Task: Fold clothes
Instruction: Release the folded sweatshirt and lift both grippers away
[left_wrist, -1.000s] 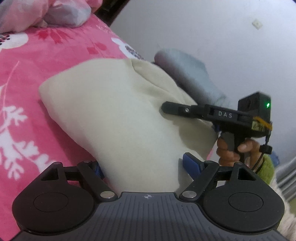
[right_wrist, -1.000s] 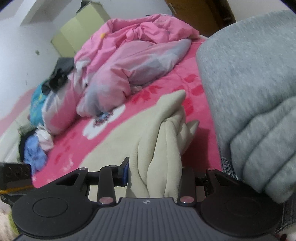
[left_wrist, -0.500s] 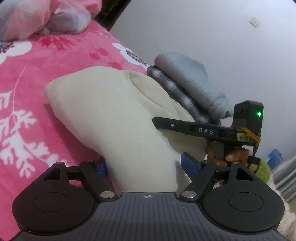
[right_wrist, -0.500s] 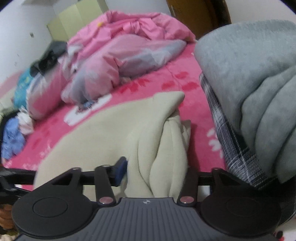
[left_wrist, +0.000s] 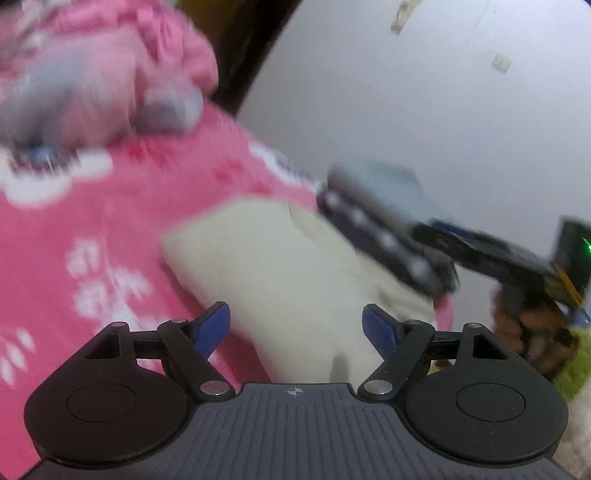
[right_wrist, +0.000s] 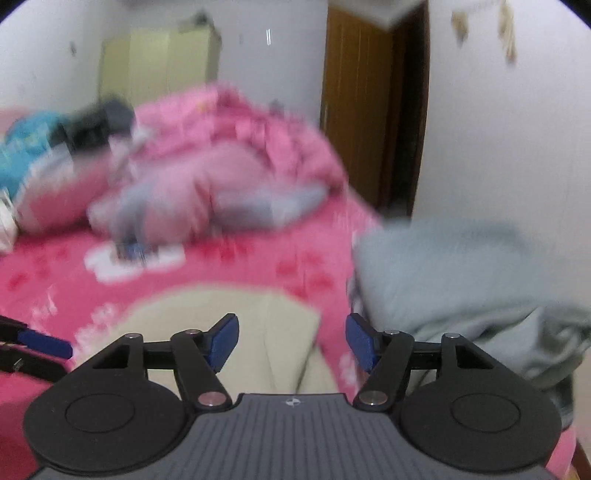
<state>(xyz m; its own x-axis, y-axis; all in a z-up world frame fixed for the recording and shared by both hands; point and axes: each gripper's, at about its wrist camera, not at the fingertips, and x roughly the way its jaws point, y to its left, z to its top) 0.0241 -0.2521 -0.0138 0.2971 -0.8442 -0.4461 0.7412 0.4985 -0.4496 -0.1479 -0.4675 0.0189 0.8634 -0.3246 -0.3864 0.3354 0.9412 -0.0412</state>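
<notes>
- The cream garment (left_wrist: 280, 266) lies folded on the pink flowered bed cover (left_wrist: 110, 221), a thick pale bundle with one rounded folded edge toward the bed's middle.
- The left claw (left_wrist: 295, 328) stands with its blue pads (left_wrist: 212, 326) wide apart; the cream garment shows in the gap between them, but neither pad presses on it.
- The right claw (right_wrist: 291, 341) is opening, its blue pads (right_wrist: 223, 341) clear of the cloth; the cream garment (right_wrist: 229, 321) lies below and between them, not pinched.
- In the left wrist view the right claw (left_wrist: 443, 236) shows at the right edge, gripped by a hand (left_wrist: 528, 328) in a green sleeve (left_wrist: 572, 365), its fingers reaching toward the stack beside the cream garment.
- That stack sits just beside the cream garment on its wall side: a grey garment (right_wrist: 461, 280) on top of a dark checked one (left_wrist: 369, 229). The blur is heavy, so whether the checked piece touches the cream cloth is hard to say; they look to be touching.
- In the right wrist view one finger of the left claw (right_wrist: 40, 343) pokes in at the lower left edge.
- Farther up the bed lies a crumpled pink quilt (right_wrist: 229, 162) with grey patches, and beside it a blue and dark heap of clothes (right_wrist: 55, 136).
- Behind the bed stand a pale wardrobe (right_wrist: 159, 62), a brown door (right_wrist: 362, 107) and a white wall (left_wrist: 424, 92).
</notes>
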